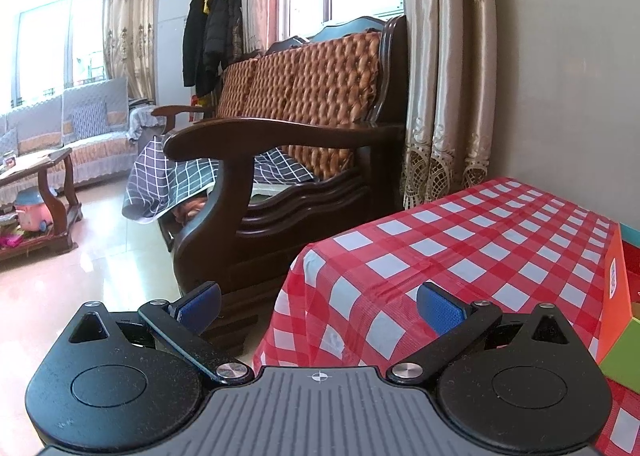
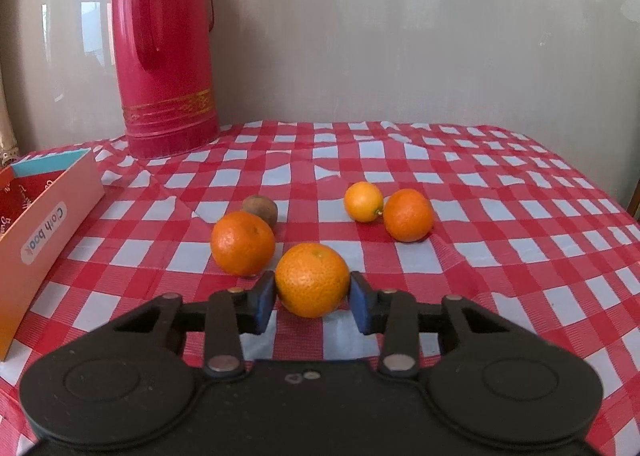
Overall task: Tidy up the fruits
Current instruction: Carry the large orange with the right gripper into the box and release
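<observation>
Bright daylight thru blown-out windows (image 1: pixel 48 39), glare on floor (image 1: pixel 100 264) & wall (image 2: pixel 360 35), soft shadows under fruit, fisheye bending at edges, corners maybe vignetted

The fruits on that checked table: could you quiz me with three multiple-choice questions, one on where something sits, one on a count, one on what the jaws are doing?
1. Where does the red thermos stand?
A. Far left, by the wall
B. Inside the box
C. Among the fruits

2. How many orange-coloured fruits are on the tablecloth?
A. Two
B. Four
C. Six

3. What is the state of the right gripper?
A. Wide open over bare cloth
B. Holding the kiwi
C. Shut on an orange

Answers:
1. A, it stands at the table's back edge, left of the fruits.
2. B, three oranges plus a smaller yellowish one; the kiwi is brown.
3. C, both pads press the nearest orange.
</observation>
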The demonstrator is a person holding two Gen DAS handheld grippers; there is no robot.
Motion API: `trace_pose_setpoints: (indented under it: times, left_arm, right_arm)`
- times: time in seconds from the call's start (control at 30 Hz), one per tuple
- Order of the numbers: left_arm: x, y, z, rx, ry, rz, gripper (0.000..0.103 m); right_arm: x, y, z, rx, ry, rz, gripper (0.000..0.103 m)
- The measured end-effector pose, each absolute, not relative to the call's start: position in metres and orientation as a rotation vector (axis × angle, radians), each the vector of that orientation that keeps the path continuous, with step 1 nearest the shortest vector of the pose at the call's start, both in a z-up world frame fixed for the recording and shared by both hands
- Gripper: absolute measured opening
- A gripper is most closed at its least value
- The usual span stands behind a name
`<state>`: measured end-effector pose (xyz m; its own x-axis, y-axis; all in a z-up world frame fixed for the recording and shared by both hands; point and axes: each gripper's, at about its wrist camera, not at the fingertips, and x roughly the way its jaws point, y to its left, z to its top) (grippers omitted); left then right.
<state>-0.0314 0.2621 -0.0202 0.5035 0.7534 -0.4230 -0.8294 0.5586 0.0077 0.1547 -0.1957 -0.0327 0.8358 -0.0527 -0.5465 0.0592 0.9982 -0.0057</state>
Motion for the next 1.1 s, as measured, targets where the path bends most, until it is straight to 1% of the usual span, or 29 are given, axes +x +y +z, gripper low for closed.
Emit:
trace_pose_setpoints:
  times: [0.27, 0.47, 0.67, 1.1]
  left_arm:
    - [-0.033, 0.264, -0.021, -0.234, 0.403, 0.963, 0.103]
    - [-0.034, 0.264, -0.021, -0.238, 0.402, 0.963, 0.103]
    - [-0.032, 0.263, -0.021, -0.240, 0.396, 0.958, 0.103]
    - [-0.042, 0.276, -0.025, -0.318, 0.382, 0.974, 0.103]
  right_arm:
    - [0.141, -0.194, -0.023, 0.000, 0.503, -0.052, 0.031]
    - [0.137, -0.189, -0.020, 0.013, 0.490, -0.014, 0.031]
    - [0.130, -0.167, -0.010, -0.004, 0.455, 0.057, 0.031]
    - [0.132, -0.094, 0.012, 0.016, 0.465, 0.321, 0.031]
